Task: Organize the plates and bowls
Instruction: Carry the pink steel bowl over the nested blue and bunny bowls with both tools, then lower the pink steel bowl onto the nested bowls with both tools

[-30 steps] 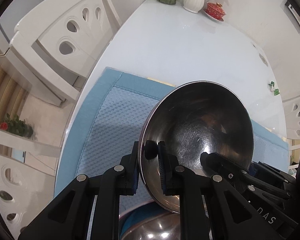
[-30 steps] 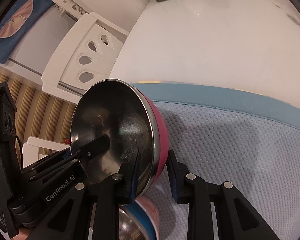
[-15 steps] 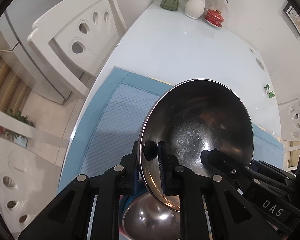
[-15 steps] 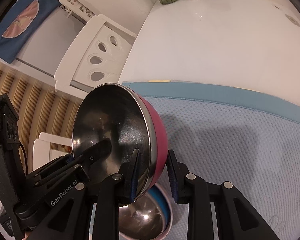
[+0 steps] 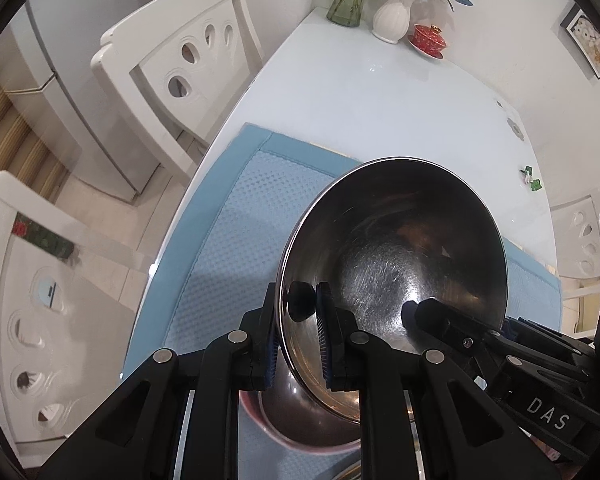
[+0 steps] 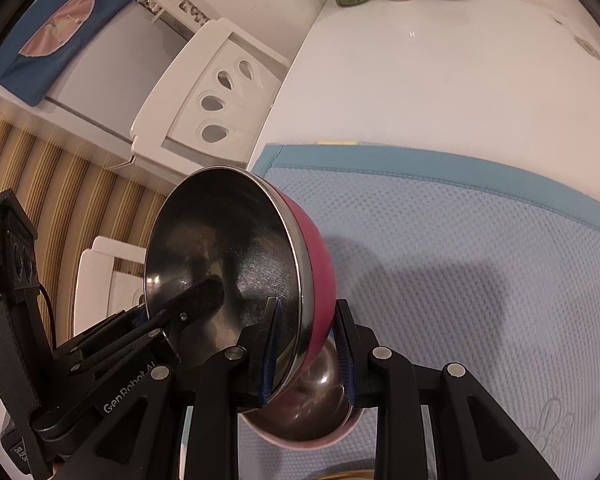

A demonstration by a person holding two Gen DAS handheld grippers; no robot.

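Observation:
Both grippers hold one steel bowl with a magenta outside (image 5: 396, 256), tilted on edge above the blue mat (image 5: 236, 240). My left gripper (image 5: 298, 334) is shut on its rim at one side. My right gripper (image 6: 306, 344) is shut on the opposite rim, where the bowl's magenta outside (image 6: 314, 252) shows. Below the held bowl a second steel bowl with a pale pink outside (image 5: 300, 420) sits on the mat; it also shows in the right wrist view (image 6: 312, 412). The other gripper's finger reaches into the held bowl in each view.
The mat (image 6: 460, 260) lies on a white table (image 5: 380, 100). A glass vase (image 5: 346, 0), a white vase (image 5: 392, 20) and a red lidded cup (image 5: 430, 40) stand at the far end. White chairs (image 5: 180, 68) stand along the left side. A yellowish rim (image 6: 348, 475) shows at the bottom edge.
Both grippers have risen with the magenta bowl and pulled back. The bowl underneath now shows a pale pink outside; earlier a blue-sided one showed there.

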